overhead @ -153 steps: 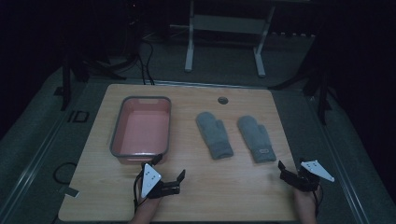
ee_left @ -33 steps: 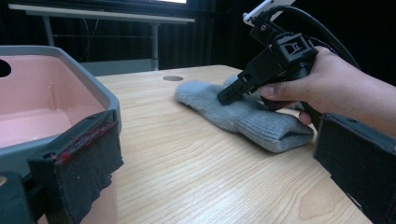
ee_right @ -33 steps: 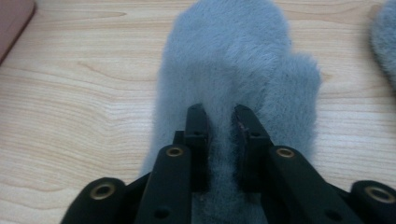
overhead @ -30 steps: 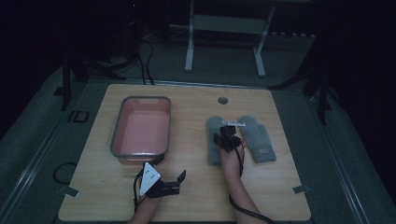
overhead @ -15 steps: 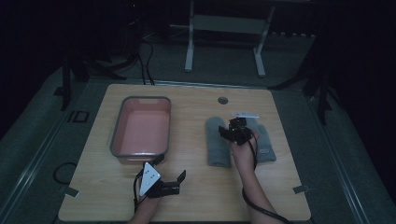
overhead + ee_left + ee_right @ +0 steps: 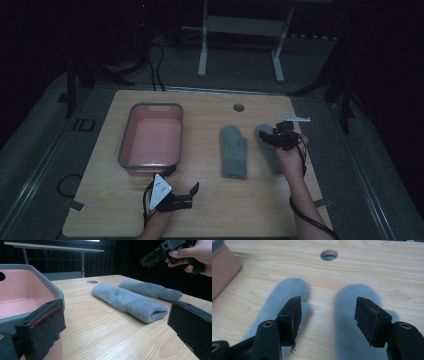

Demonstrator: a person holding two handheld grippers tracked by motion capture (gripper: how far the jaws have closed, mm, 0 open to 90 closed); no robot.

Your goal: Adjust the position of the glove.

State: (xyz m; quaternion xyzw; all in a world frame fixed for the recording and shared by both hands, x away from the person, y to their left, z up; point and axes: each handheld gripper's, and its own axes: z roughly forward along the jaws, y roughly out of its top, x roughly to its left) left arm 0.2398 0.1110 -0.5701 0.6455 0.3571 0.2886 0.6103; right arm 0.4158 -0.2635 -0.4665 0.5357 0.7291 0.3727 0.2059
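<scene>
Grey wool, two mittens, lie side by side on the wooden table, close but apart, cuffs toward the person: the left mitten sits at mid-table, the right mitten partly under the right gripper, which hangs just above it; its jaws have just been opening and stand fairly wide with nothing between them. One pink tub with a grey rim stands well left of the mittens; one round cable hole lies beyond them. The left gripper rests low by the tub's near end, jaws wide and empty; from it, bare wood leads to the left mitten.
</scene>
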